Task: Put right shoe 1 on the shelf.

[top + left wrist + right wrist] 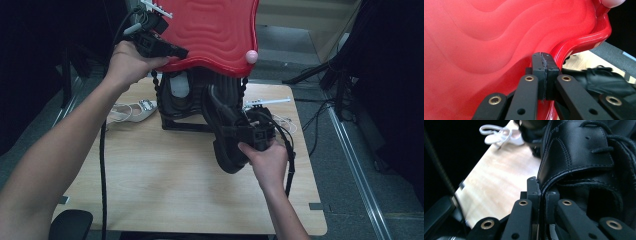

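A big red lid (pixel 210 30) with a wavy surface is raised over the back of the table. My left gripper (pixel 180 51) is shut on the lid's near edge. In the left gripper view the pads (pixel 545 67) are pressed together at the red rim (pixel 584 42). My right gripper (pixel 234 131) holds a black leather lace-up shoe (pixel 225 150) above the table. Its pads (pixel 540 192) are clamped on the shoe's collar edge (pixel 579 157). The shoe hangs tilted, with the sole toward the person.
A black rack or case (pixel 180 107) stands under the red lid, with a pale item inside. A white sandal (pixel 137 110) lies on the wooden table (pixel 165 175) to its left. Cables (pixel 287 122) trail at the table's right. A pink knob (pixel 251 56) sits on the lid's corner.
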